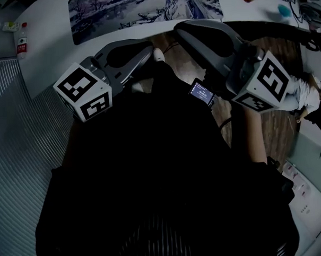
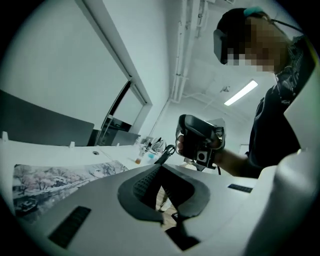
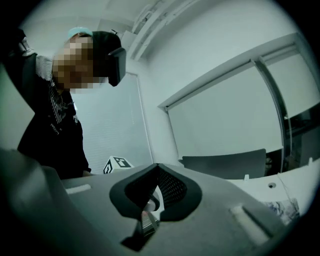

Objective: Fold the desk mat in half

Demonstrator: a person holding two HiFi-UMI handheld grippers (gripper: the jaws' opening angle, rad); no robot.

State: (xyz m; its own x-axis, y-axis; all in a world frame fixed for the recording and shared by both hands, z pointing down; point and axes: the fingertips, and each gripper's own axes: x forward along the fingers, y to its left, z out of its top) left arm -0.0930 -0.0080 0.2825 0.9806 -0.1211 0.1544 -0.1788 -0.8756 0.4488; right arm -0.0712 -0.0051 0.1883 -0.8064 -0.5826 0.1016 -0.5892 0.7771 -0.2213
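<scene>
The desk mat [image 1: 144, 9], printed with a pale blossom picture, lies flat on the white table [image 1: 51, 55] at the top of the head view. It also shows at the left of the left gripper view as the desk mat [image 2: 55, 180], and its corner [image 3: 282, 210] appears low on the right of the right gripper view. Both grippers hang off the table, close to my dark-clothed body. My left gripper [image 1: 149, 45] [image 2: 160, 166] is shut with nothing in it. My right gripper [image 1: 178, 27] [image 3: 157, 165] is shut too and holds nothing. Neither touches the mat.
A small lit screen [image 1: 202, 92] sits at my waist between the grippers. Small items [image 1: 21, 43] lie at the table's left end, with cables and clutter [image 1: 290, 5] at the right end. Another person [image 1: 307, 92] is on the wooden floor at right. A grey chair [image 3: 225, 162] stands behind the table.
</scene>
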